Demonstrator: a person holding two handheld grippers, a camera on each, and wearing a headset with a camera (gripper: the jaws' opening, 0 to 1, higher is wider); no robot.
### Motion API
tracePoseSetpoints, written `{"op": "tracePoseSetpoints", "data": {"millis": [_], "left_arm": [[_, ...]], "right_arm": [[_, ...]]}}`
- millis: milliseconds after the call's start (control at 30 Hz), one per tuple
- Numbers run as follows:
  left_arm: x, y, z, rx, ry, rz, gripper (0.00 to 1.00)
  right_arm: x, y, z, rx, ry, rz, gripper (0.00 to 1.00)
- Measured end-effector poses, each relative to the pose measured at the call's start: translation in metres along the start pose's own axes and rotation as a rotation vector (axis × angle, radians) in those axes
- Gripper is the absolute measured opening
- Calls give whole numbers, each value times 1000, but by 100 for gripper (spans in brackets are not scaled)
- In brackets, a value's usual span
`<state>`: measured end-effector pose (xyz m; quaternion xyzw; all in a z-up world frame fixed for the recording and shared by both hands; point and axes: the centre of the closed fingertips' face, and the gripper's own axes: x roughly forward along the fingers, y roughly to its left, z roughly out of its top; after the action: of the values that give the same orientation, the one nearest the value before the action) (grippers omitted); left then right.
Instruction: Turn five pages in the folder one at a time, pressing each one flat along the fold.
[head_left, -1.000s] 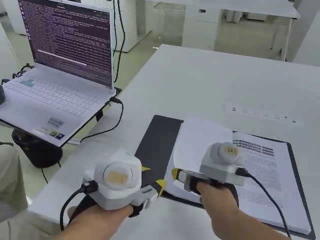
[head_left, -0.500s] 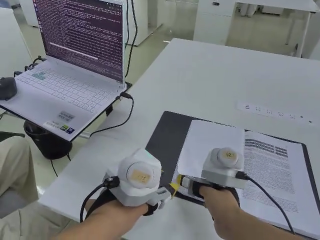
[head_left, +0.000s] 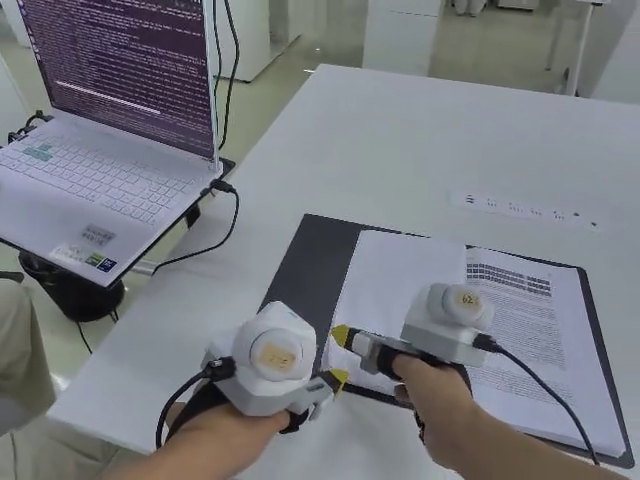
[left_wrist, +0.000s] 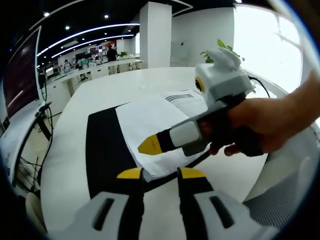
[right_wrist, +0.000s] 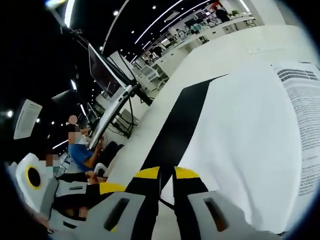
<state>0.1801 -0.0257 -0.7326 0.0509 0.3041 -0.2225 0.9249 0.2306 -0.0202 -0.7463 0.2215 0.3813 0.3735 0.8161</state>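
Right gripper view: my right gripper (right_wrist: 167, 174) looks closed on the free edge of the blank white sheet (right_wrist: 240, 130), laid leftward across the open black folder (right_wrist: 180, 115). My left gripper (left_wrist: 161, 174), jaws parted and empty, hovers just beside. Advise lowering, releasing, then pressing along the fold. White table (head_left: 400, 140) beyond offers room; silver laptop (head_left: 90, 185) stands well left.
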Motion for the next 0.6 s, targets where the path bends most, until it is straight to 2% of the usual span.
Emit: {"op": "tracePoseSetpoints", "data": {"millis": [167,333,400,433,467,500,533,600], "left_arm": [[19,-2,0,20,12,-1,24],[37,-3,-4,27,31,10,24],[44,-2,-9,26,43,24,24],[47,0,-15,24,64,41,24],[49,1,-17,26,62,49,24],[50,2,-19,27,61,53,24],[50,4,-26,19,84,68,24],[51,3,-33,12,95,67,24]], "right_arm": [[-11,-11,8,-29,-13,-16,6],[-27,-32,11,-62,-19,-48,6],[-32,-45,11,-79,-15,-67,6],[-35,-49,11,-87,-12,-75,5],[-39,-55,11,-90,-13,-84,5],[-41,-60,12,-90,-15,-92,4],[-44,-66,13,-83,-20,-98,4],[-49,-73,16,-82,-34,-107,4]]}}
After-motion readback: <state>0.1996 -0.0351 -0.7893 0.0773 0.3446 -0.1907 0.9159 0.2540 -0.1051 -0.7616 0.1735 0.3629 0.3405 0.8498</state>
